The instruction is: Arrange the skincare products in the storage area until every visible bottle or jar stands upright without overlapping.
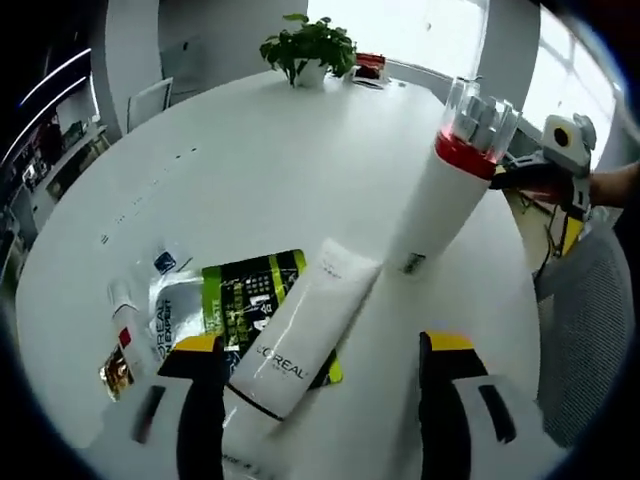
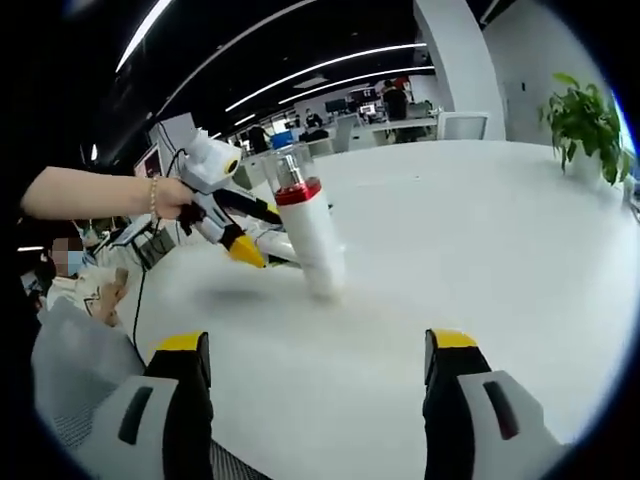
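Note:
A tall white bottle (image 1: 445,200) with a red band and a clear cap stands upright on the white table (image 1: 250,160). A white L'Oreal tube (image 1: 300,325) lies flat, partly over a green sachet (image 1: 245,298). It reaches in between the wide-apart jaws of my open left gripper (image 1: 323,345). A small white tube (image 1: 125,325) and a clear sachet (image 1: 168,305) lie to the left. In the right gripper view the bottle (image 2: 312,230) stands well beyond my open right gripper (image 2: 318,345), whose jaws hold nothing. The left gripper (image 2: 258,232) hovers beside the bottle, held by a hand.
A potted plant (image 1: 310,45) stands at the table's far edge, seen also as the plant (image 2: 582,122) in the right gripper view. The right gripper (image 1: 545,165) reaches in near the bottle's cap. A grey chair (image 1: 590,320) sits by the table's near right edge.

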